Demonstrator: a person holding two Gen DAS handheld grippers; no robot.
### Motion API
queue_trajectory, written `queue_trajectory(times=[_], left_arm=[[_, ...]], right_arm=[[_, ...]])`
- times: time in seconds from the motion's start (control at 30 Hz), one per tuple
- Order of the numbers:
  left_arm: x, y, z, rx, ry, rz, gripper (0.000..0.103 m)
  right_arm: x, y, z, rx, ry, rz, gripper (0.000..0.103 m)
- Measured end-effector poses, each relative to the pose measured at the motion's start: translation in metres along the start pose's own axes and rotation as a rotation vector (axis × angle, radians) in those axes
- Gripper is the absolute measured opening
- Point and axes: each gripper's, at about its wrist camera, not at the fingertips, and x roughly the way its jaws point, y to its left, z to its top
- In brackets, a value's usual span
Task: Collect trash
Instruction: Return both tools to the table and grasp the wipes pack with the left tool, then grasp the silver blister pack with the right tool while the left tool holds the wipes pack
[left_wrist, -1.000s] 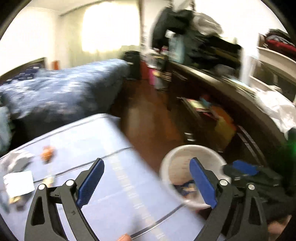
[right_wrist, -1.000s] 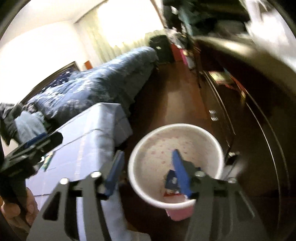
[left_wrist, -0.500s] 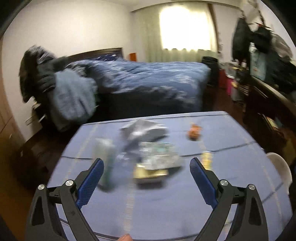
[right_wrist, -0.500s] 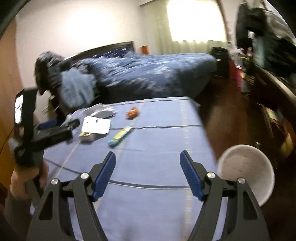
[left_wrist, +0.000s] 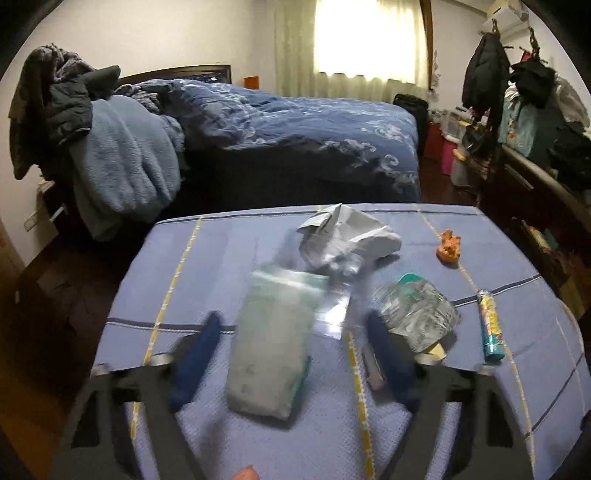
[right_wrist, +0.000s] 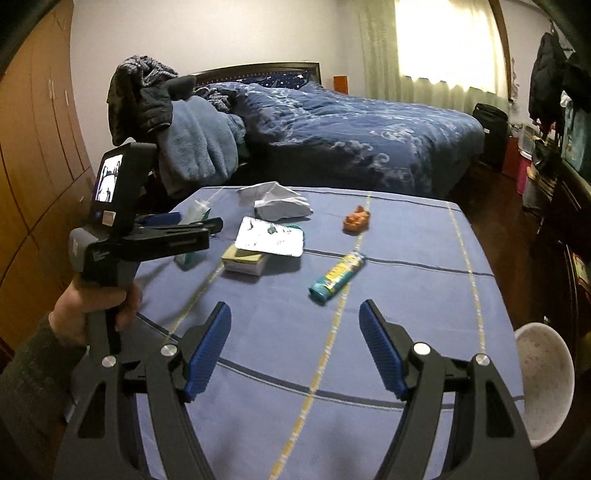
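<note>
The left claw is closing around a soft white packet lying between its blurry pads; they do not seem to touch it yet. The right claw is apart and empty above the desk. This is the grabbing step. Next, squeeze, lift, and carry it to the bin on the right.
</note>
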Motion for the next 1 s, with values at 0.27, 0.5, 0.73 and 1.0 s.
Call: queue_trajectory(times=[0.27,0.5,0.73,1.0], left_arm=[[-0.019,0.014,-0.004,-0.029,-0.048,-0.009,0.040],[-0.066,0.043,-0.015,-0.135,-0.114,0.022,0.040],[-0.085,0.050,-0.030,-0.132,-0.130,0.083,0.041],[-0.083,0.052,-0.037,-0.142,-0.127,0.067,0.041]], right_arm=[[0.021,0.013,0.013,0.002,0.030,0.028,0.073],[0.050,0.028,0.026,0.007,0.052,0.029,0.073],[0.111,0.044,0.054,-0.011,0.086,-0.021,0.073],[0.181,0.037,0.075,0.007,0.185,-0.059,0.074]])
